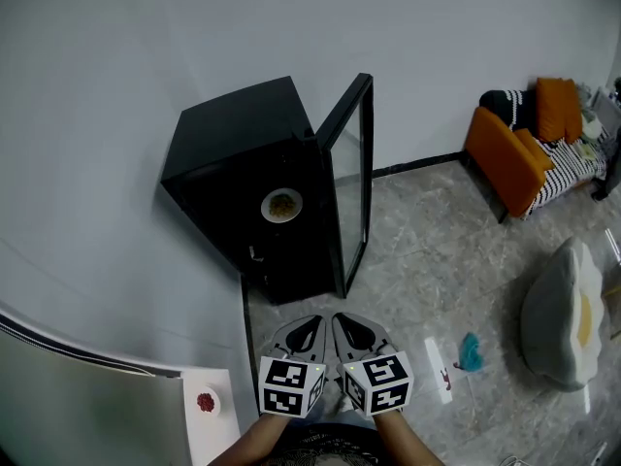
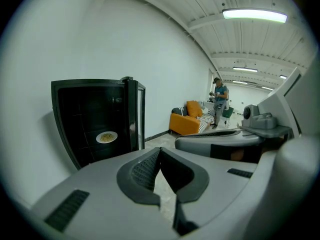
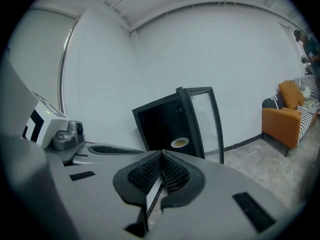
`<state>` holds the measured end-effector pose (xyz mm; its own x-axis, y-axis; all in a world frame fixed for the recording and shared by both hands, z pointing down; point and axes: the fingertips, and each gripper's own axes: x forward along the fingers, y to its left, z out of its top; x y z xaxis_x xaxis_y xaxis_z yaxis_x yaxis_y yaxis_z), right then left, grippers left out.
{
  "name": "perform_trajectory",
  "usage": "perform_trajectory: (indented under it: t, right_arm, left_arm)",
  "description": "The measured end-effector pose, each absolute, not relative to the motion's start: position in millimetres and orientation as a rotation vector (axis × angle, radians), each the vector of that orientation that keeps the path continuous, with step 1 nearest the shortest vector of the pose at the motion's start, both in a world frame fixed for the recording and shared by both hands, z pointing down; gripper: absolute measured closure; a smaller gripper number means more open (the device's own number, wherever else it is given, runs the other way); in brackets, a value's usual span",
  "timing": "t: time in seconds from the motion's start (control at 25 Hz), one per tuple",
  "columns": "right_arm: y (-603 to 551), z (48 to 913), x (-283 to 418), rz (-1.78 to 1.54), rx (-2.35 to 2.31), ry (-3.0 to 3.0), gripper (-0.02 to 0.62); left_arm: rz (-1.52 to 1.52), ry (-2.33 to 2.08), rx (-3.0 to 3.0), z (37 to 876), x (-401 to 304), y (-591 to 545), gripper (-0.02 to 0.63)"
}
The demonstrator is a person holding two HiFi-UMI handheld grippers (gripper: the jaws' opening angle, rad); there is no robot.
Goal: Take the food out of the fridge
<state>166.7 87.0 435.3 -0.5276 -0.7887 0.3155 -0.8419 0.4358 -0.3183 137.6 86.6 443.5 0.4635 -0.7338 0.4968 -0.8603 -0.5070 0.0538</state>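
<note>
The left hand-held gripper [image 1: 309,326] and the right hand-held gripper [image 1: 347,324] hang side by side in the head view, well apart from the black fridge [image 1: 243,163]. Its door [image 1: 354,173] stands open, and the plate of food [image 1: 282,205] sits inside. In the left gripper view the jaws are pressed together, holding nothing. In the right gripper view they are likewise together.

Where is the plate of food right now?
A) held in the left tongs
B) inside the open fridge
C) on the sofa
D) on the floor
B: the plate sits inside the fridge, whose door stands open.
</note>
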Motion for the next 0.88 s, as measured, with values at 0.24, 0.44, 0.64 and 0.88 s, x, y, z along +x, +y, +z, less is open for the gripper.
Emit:
perform_trajectory:
  t: [0.24,0.44,0.64,0.88]
  right_arm:
    - [70.2,438.3,172.4,0.668,1.47,-2.547,0.574]
    - [43.7,436.9,167.9,0.654,1.471,-2.537,0.574]
    - [9.4,441.7,156.4,0.646,1.462,-2.519,0.574]
    - [-34.4,439.8,140.4,0.643,1.462,-2.493,0.574]
  left_arm:
    - [0.596,-1.351,2.426,445.9,142.8,69.1,0.594]
    - [0.581,-1.344,2.426,446.3,138.6,43.2,0.593]
    - [0.559,-1.332,2.423,450.2,130.1,7.2,0.593]
    - [0.539,-1.316,2.409,449.7,112.5,-38.0,0.593]
